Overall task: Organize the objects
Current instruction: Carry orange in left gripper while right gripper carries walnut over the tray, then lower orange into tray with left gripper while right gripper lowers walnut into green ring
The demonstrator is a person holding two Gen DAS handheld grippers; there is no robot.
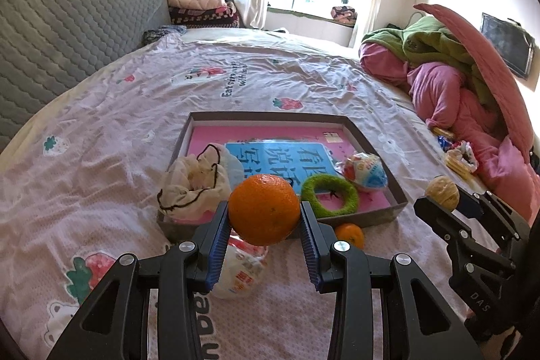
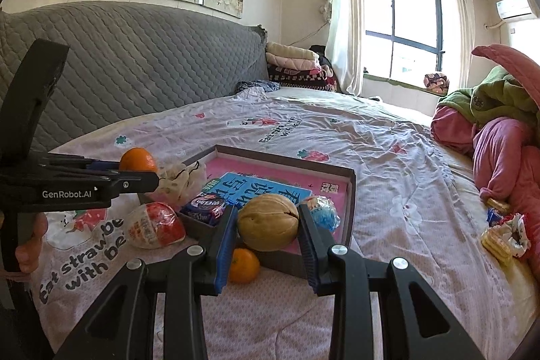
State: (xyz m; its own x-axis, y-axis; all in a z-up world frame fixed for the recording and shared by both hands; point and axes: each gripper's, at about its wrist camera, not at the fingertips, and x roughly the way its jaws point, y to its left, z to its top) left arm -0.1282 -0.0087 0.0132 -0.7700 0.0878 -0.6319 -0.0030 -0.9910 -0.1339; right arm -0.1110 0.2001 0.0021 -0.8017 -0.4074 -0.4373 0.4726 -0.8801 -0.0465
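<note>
On the strawberry-print bedsheet (image 1: 101,130) lies a shallow grey tray (image 1: 381,154), and everything else sits in relation to it. Just short of the tray's near wall, the left gripper (image 1: 265,218) is lifted clear of the sheet, its blue-padded jaws pinching a large orange (image 1: 264,209). To the right of the tray the right gripper (image 2: 266,223) has its jaws pinching a tan walnut (image 2: 267,222), whose cracked seam runs roughly level from finger to finger, its long axis sideways.

The left wrist view alone shows a green fuzzy ring (image 1: 329,195) inside the tray's near right corner, with a small wrapped ball (image 1: 365,171) just behind it and a net bag (image 1: 194,188) with a black drawstring at the near left corner. The right wrist view alone shows a dark blue snack packet (image 2: 204,204) inside the tray's near edge, its lettering too blurred to read.

Both views catch a small tangerine (image 2: 243,265) on the sheet touching the tray's near wall, and a red-and-white wrapped packet (image 2: 155,225) beside it.

A pink book (image 1: 270,154) with large Chinese characters lines the tray. The sheet reads "Eat strawbe… with be…"; the left gripper's body reads "GenRobot.AI", the right gripper's "DAS".
</note>
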